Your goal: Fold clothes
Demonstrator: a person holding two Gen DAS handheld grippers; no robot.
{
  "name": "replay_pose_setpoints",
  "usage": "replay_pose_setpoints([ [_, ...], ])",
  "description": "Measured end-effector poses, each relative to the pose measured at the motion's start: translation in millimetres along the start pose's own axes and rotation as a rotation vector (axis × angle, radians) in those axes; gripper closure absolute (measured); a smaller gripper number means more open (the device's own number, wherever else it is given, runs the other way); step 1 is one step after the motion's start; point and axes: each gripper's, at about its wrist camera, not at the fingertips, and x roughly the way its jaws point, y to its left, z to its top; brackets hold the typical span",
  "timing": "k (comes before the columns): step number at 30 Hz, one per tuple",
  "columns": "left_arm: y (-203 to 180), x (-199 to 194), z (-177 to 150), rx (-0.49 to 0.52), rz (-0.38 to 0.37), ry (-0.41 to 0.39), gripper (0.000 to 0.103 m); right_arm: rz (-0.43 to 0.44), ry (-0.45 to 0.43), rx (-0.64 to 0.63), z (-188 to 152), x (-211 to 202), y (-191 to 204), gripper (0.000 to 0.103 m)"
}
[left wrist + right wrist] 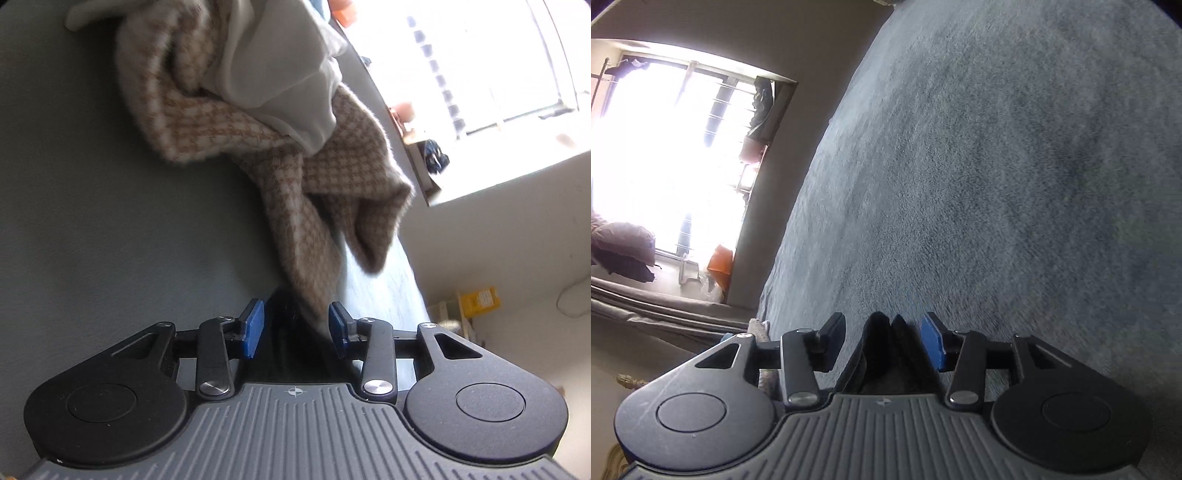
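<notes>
In the left wrist view a tan-and-cream houndstooth garment (229,122) lies crumpled on the grey-blue surface (92,184), with a white garment (280,62) piled on top of it. A narrow end of the houndstooth garment trails down between the blue pads (253,328) of my left gripper (295,314). The jaws stand apart, and the cloth hangs loose near the right pad. In the right wrist view my right gripper (886,325) is open over the same grey-blue surface (997,166). A dark fold of cloth (886,347) lies between its pads, and neither pad presses on it.
A bright window (498,66) and a pale wall (498,240) lie past the surface's right edge, with a yellow object (480,299) low by the wall. In the right wrist view a barred window (665,147), an orange item (720,266) and dark bundles (624,243) are at left.
</notes>
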Motion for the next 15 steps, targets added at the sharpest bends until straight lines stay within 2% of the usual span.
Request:
replay_pose_setpoints([
  [4, -3, -38, -34, 0.096, 0.034, 0.096, 0.061, -0.027, 0.058, -0.001, -24, -48, -23, 0.051],
  [9, 12, -90, -81, 0.086, 0.004, 0.172, 0.057, -0.022, 0.099, 0.082, -64, -102, -64, 0.05],
  [12, 21, -101, -108, 0.084, -0.013, 0.202, 0.05, -0.003, 0.132, 0.119, -90, -115, -79, 0.05],
  [15, 32, -95, -135, 0.071, -0.005, 0.227, 0.049, 0.007, 0.172, 0.158, -114, -114, -88, 0.05],
])
